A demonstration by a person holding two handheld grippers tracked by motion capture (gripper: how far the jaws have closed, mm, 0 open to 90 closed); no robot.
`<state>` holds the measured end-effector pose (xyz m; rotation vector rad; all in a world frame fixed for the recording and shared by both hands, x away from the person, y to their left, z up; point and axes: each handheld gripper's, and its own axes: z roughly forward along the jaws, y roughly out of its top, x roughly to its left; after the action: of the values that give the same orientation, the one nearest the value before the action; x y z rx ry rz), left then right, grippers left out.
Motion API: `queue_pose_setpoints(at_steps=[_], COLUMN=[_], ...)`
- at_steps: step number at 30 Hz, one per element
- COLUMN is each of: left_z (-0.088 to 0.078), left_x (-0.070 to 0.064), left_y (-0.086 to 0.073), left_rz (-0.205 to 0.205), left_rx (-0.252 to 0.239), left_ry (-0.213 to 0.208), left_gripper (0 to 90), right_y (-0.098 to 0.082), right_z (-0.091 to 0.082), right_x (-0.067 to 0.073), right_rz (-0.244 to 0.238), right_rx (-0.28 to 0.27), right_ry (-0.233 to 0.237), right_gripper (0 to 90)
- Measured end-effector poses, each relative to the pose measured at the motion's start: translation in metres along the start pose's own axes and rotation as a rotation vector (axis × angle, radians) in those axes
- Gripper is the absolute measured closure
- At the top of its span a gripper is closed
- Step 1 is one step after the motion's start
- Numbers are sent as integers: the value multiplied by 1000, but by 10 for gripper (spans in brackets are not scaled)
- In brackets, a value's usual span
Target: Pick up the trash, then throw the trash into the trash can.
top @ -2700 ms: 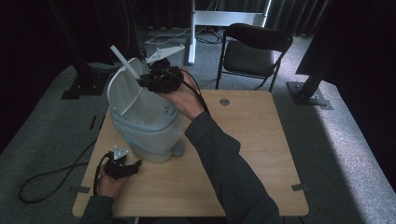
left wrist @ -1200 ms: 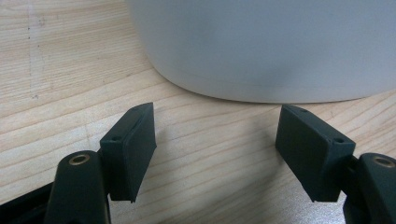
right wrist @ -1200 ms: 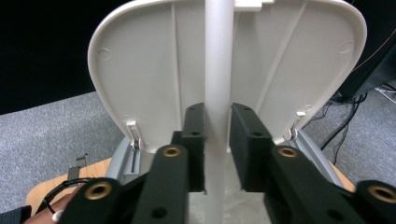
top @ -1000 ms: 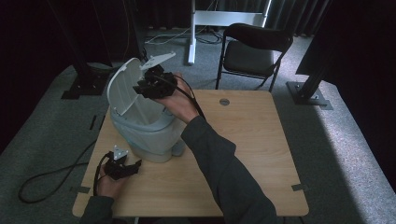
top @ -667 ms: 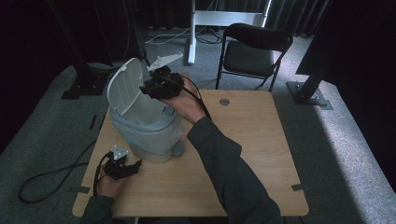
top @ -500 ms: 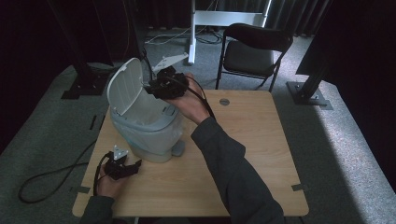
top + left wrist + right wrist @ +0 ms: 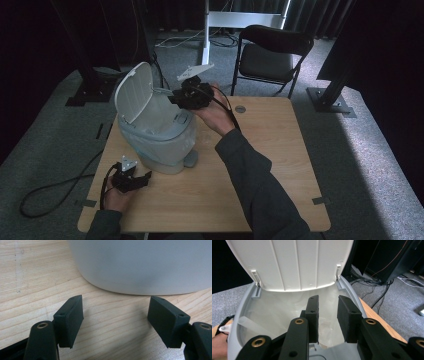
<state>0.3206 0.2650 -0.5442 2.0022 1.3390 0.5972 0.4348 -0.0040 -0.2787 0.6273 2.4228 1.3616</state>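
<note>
The bin (image 7: 159, 135) stands on the desk (image 7: 260, 165) with its lid (image 7: 134, 91) swung up and back on its hinges. The right gripper (image 7: 192, 95) hangs over the bin's open mouth at the edge farthest from the lid. In the right gripper view its jaws stand a narrow gap apart with nothing between them. Past their tips lies the thin pale liner (image 7: 287, 312) inside the bin, and beyond that rises the ribbed underside of the lid (image 7: 294, 262). The bin's grey rim (image 7: 237, 325) curves round on both sides of the jaws.

The left gripper (image 7: 131, 179) rests low on the desk, just beside the bin's base. In the left gripper view its jaws are wide apart and empty. Bare wood (image 7: 37, 270) shows between them, and the bin's rounded white wall (image 7: 140, 265) stands just ahead of the tips, not touching them.
</note>
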Motion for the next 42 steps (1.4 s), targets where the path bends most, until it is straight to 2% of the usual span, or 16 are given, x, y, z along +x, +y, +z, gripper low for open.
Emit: queue_pose_setpoints(at_steps=[32, 42], left_z=[0, 0], left_x=[0, 0], left_y=[0, 0], left_rz=[1, 1], left_rx=[2, 0], left_ry=[-2, -2], left_gripper=[289, 289], right_y=[-42, -63], right_z=[-21, -32], right_x=[-33, -48], right_rz=[58, 89], right_rx=[18, 26], right_ry=[-65, -110], right_gripper=[689, 681])
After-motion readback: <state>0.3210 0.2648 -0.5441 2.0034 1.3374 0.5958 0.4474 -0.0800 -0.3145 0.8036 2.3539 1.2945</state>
